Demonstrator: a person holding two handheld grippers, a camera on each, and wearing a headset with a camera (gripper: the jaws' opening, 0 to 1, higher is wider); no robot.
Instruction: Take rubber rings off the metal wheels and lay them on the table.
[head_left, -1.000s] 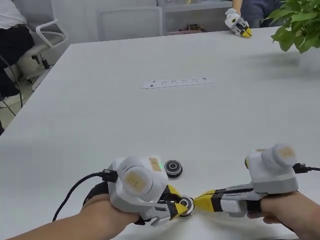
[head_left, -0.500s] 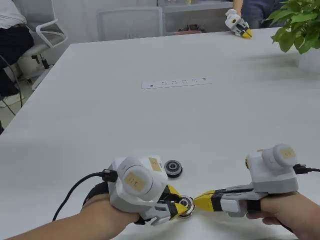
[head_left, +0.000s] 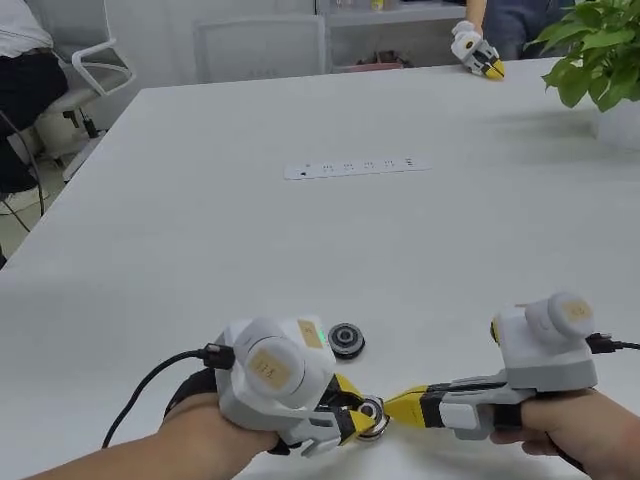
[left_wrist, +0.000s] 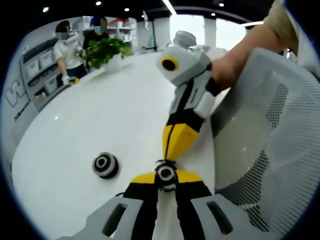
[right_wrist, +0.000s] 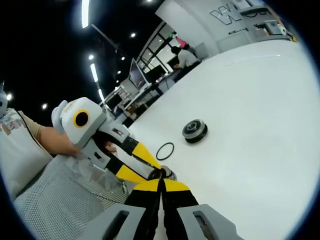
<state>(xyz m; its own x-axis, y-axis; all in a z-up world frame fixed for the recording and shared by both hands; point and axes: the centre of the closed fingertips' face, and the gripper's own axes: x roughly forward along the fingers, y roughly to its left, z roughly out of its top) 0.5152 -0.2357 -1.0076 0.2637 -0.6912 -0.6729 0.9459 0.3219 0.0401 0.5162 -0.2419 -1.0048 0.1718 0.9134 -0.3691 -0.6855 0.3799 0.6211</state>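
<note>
Pinch work at the near edge of the counter (head_left: 300, 250): the left hand-held gripper (head_left: 352, 417) is clamped on a small metal wheel (left_wrist: 166, 173), one jaw on each side, and carries it just above the surface. That hold reads as an anchor, so the wheel cannot turn or slide while the other tool works on it.

The right hand-held gripper (right_wrist: 161, 183) comes in head-on from the opposite side. Its jaws are pressed together, with the yellow tips meeting the rim of the held wheel. Whether a sliver of rubber is nipped between them is too small to tell (the tips hide the contact point). Facing the two tools nose to nose makes sense, since a pull away from the left hand would peel the band off over the rim.

Just beyond the held wheel, a loose rubber ring (right_wrist: 165, 151) lies flat on the counter, so one appears to be off already. A little farther out sits a second wheel (right_wrist: 195, 130), apart from both tools, with what looks like a dark band around it, probably the next one to do.

Well beyond, a power strip (head_left: 357, 165) lies mid-counter and a potted plant (head_left: 590, 55) stands at the far right corner.
</note>
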